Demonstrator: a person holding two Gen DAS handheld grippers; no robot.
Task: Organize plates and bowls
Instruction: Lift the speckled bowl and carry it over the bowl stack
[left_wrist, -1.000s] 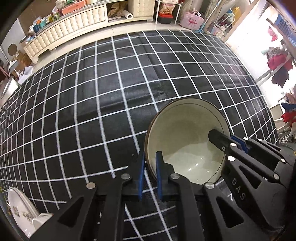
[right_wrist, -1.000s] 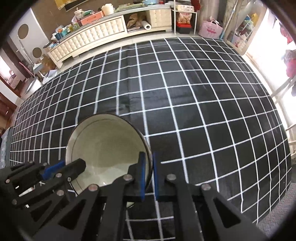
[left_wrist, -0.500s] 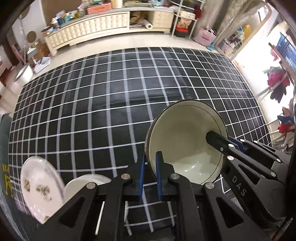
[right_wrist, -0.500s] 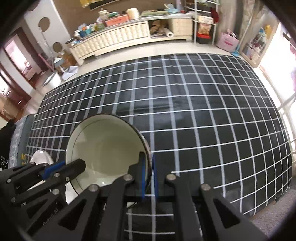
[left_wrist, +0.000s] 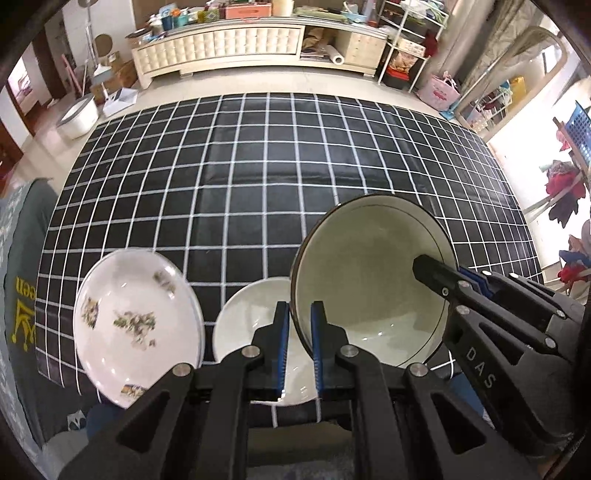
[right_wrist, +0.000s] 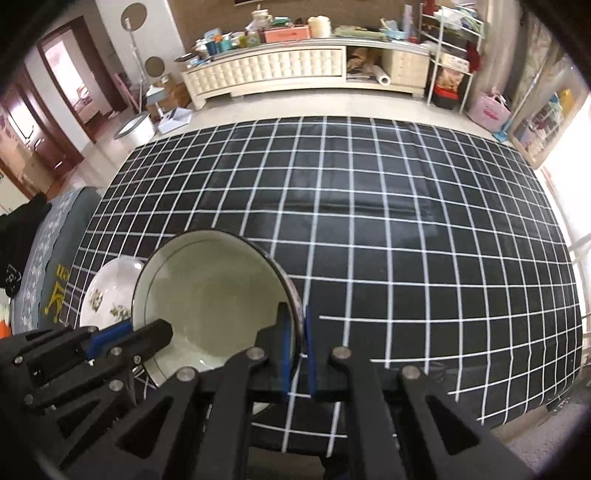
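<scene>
Above the near edge of the black, white-gridded surface (left_wrist: 258, 177) hangs a large cream bowl (left_wrist: 369, 280) with a thin dark rim, tilted so its hollow faces the two cameras. Each hand-held gripper pinches that rim from an opposite side. The left hand-held gripper (left_wrist: 297, 325) has its blue-padded fingers pressed together on the bowl's left wall, one pad inside and one outside. The right hand-held gripper (right_wrist: 297, 332) clamps the opposite wall the same way; in the left wrist view it shows as a black frame reaching into the bowl from the right.

Just left of the bowl, and partly under it, a plain white bowl (left_wrist: 251, 325) rests on the surface, its near part hidden behind the left gripper's fingers. Left of that white bowl, and touching or just beside it, lies a white oval plate (left_wrist: 136, 328) printed with greenish flower sprigs, close to the surface's left corner. In the right wrist view only a slice of this plate (right_wrist: 110, 291) peeks out from behind the held bowl.

Beyond the far edge of the surface, across a strip of pale floor, a long cream sideboard (left_wrist: 236, 48) with a quilted front stands along the wall, its top crowded with boxes and jars. Off the left edge of the surface sits grey patterned fabric (left_wrist: 22, 258) with yellow lettering.
</scene>
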